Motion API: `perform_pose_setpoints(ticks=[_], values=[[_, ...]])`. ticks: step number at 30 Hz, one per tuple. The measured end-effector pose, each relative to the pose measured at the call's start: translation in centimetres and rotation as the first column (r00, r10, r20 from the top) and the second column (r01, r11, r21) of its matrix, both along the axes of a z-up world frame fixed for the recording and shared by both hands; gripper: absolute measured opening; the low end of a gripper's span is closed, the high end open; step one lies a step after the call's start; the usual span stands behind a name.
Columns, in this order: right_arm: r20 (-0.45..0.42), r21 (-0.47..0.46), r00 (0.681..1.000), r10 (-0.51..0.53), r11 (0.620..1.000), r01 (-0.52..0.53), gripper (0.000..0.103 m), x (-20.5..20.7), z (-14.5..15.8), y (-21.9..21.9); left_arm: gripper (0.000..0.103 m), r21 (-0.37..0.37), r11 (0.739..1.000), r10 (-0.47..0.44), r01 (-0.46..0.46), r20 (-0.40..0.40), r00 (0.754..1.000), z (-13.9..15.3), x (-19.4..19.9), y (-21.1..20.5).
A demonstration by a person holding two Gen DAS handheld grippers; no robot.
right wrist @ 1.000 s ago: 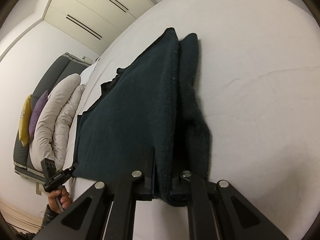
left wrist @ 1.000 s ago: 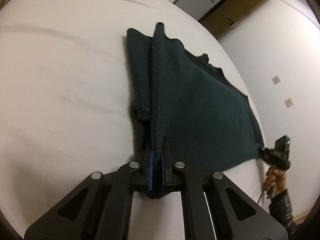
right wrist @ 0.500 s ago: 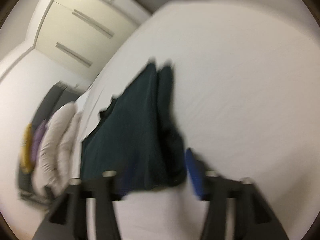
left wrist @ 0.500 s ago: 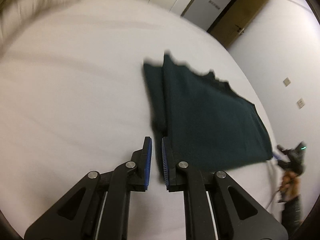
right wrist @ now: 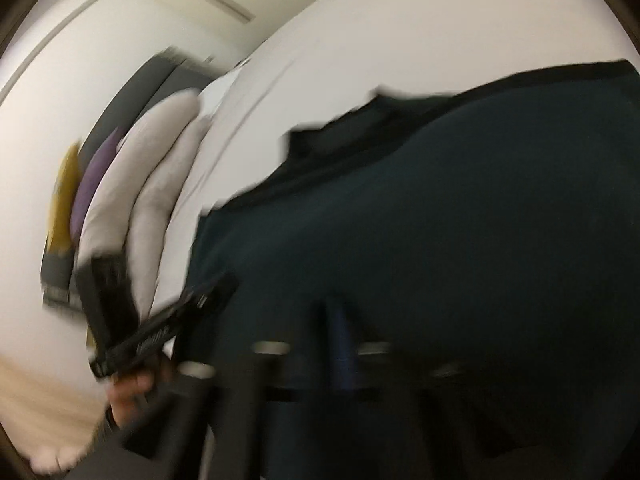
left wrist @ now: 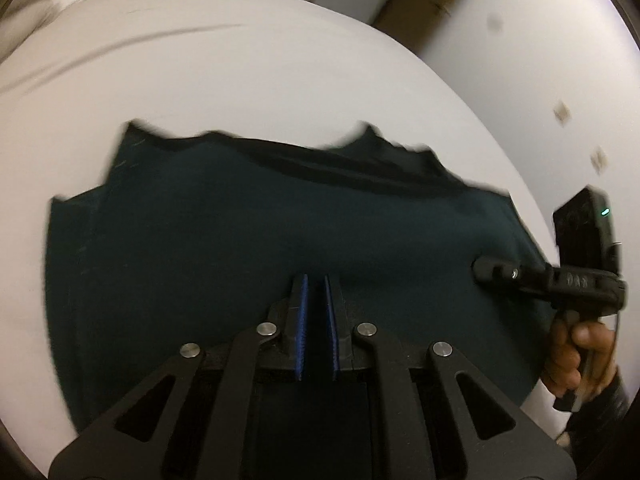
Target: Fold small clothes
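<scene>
A dark green knit garment [left wrist: 256,240] lies folded flat on the white bed [left wrist: 240,72]; it also fills the right wrist view [right wrist: 460,220]. My left gripper [left wrist: 315,280] hovers over the garment's near edge, its blue-padded jaws almost together with nothing between them. My right gripper [left wrist: 480,270] shows in the left wrist view over the garment's right edge, held by a hand. In its own blurred view the right gripper [right wrist: 340,320] sits low over the cloth; its jaws look close together. My left gripper also shows in the right wrist view [right wrist: 224,284] at the garment's left edge.
Pale pillows [right wrist: 152,184] with a purple cushion [right wrist: 94,184] and a yellow cushion [right wrist: 64,196] lean against a grey headboard [right wrist: 132,104]. A wall with sockets [left wrist: 560,112] and a wooden door [left wrist: 412,4] stand beyond the bed.
Both grippers let go of the garment's folded edge and swung round to its long side. The garment now lies flat. Both views are motion-blurred.
</scene>
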State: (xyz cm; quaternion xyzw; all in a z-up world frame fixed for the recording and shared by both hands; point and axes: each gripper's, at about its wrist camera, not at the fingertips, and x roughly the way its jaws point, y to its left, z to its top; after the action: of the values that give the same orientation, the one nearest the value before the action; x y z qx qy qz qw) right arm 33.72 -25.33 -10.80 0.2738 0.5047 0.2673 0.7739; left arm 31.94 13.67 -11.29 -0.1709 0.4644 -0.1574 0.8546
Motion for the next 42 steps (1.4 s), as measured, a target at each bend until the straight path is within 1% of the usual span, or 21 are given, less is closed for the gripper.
perform_pose_setpoints(ticks=[4, 6, 10, 11, 13, 14, 16, 18, 21, 23, 24, 26, 27, 29, 31, 34, 36, 38, 39, 41, 42], values=[[0.052, -0.121, 0.991, -0.125, 0.984, 0.131, 0.000, 2.9, 0.2, -2.1, 0.005, -0.045, 0.997, 0.066, -0.066, 0.013, 0.998, -0.6, -0.1, 2.2], [0.052, -0.089, 0.982, -0.183, 0.978, 0.187, 0.000, 4.2, 0.3, -3.0, 0.005, -0.014, 0.996, 0.091, -0.091, 0.033, 0.995, -0.4, -0.6, 2.4], [0.135, -0.158, 0.940, -0.314, 0.929, 0.334, 0.002, 1.9, 1.9, -4.3, 0.005, -0.016, 0.987, 0.160, -0.159, 0.059, 0.985, -0.5, -2.7, 3.4], [0.131, -0.128, 0.938, -0.320, 0.933, 0.336, 0.011, 1.1, 2.3, -4.3, 0.005, -0.027, 0.985, 0.172, -0.170, 0.055, 0.984, -0.6, -3.0, 3.7], [0.111, -0.035, 0.964, -0.241, 0.969, 0.246, 0.012, 0.5, 2.8, -2.3, 0.005, -0.019, 0.984, 0.176, -0.175, 0.049, 0.983, -0.4, -3.5, 3.5], [0.086, -0.001, 0.987, -0.139, 0.990, 0.140, 0.015, 0.5, 2.8, 0.0, 0.005, -0.011, 0.986, 0.169, -0.169, 0.052, 0.984, 0.0, -3.7, 3.1], [0.055, -0.047, 0.997, 0.048, 0.998, -0.045, 0.023, 0.6, 2.8, 5.4, 0.005, 0.010, 0.988, 0.150, -0.151, 0.067, 0.986, 0.4, -4.2, 2.3], [0.022, -0.098, 0.984, 0.179, 0.980, -0.176, 0.026, 0.8, 2.3, 10.1, 0.005, 0.024, 0.989, 0.144, -0.146, 0.074, 0.987, -0.1, -4.7, 2.0], [0.005, -0.123, 0.985, 0.174, 0.977, -0.172, 0.022, 2.7, 0.9, 12.4, 0.005, -0.145, 0.976, 0.175, -0.164, 0.061, 0.983, -1.4, -5.0, 4.1], [0.019, -0.185, 0.995, 0.098, 0.978, -0.093, 0.000, 4.8, 0.5, 12.1, 0.005, -0.267, 0.948, 0.195, -0.172, 0.060, 0.979, -2.4, -5.3, 5.6], [0.034, -0.228, 0.998, 0.043, 0.973, -0.034, 0.000, 5.6, 0.3, 11.3, 0.005, -0.290, 0.941, 0.205, -0.176, 0.072, 0.976, -2.4, -5.5, 6.0], [0.064, -0.204, 0.994, -0.084, 0.974, 0.095, 0.000, 6.7, 0.5, 9.1, 0.005, -0.279, 0.944, 0.209, -0.178, 0.088, 0.974, -2.3, -5.8, 6.0], [0.085, -0.191, 0.984, -0.156, 0.967, 0.169, 0.005, 6.7, 1.2, 8.1, 0.005, -0.271, 0.946, 0.209, -0.178, 0.091, 0.974, -2.3, -5.9, 6.0], [0.149, -0.136, 0.968, -0.204, 0.965, 0.224, 0.033, 5.5, 2.8, 6.6, 0.005, -0.267, 0.947, 0.208, -0.177, 0.095, 0.974, -2.3, -5.8, 5.7], [0.165, -0.049, 0.970, -0.178, 0.981, 0.188, 0.041, 3.1, 3.8, 5.9, 0.005, -0.272, 0.946, 0.208, -0.175, 0.098, 0.973, -2.4, -6.0, 5.6], [0.132, 0.081, 0.991, -0.012, 0.997, 0.001, 0.041, -1.5, 3.7, 7.1, 0.005, -0.234, 0.955, 0.204, -0.180, 0.082, 0.975, -2.4, -5.8, 4.6], [0.142, 0.050, 0.984, 0.104, 0.992, -0.112, 0.041, -4.9, 3.1, 8.7, 0.005, -0.172, 0.967, 0.203, -0.189, 0.070, 0.977, -1.9, -5.7, 3.8], [0.123, 0.016, 0.983, 0.133, 0.991, -0.136, 0.040, -6.7, 1.7, 7.8, 0.005, -0.089, 0.978, 0.195, -0.188, 0.074, 0.978, -1.7, -6.2, 2.8], [0.117, 0.040, 0.987, 0.111, 0.992, -0.116, 0.036, -7.4, 0.8, 6.7, 0.005, -0.070, 0.980, 0.191, -0.186, 0.076, 0.979, -1.6, -6.3, 2.6], [0.100, 0.084, 0.994, 0.042, 0.995, -0.050, 0.009, -7.5, -0.3, 3.4, 0.005, -0.045, 0.983, 0.183, -0.181, 0.069, 0.981, -1.6, -6.4, 2.2], [0.097, 0.090, 0.995, -0.012, 0.996, 0.003, 0.002, -7.7, -0.3, 1.0, 0.005, -0.042, 0.983, 0.182, -0.179, 0.067, 0.981, -1.6, -6.4, 2.1]])
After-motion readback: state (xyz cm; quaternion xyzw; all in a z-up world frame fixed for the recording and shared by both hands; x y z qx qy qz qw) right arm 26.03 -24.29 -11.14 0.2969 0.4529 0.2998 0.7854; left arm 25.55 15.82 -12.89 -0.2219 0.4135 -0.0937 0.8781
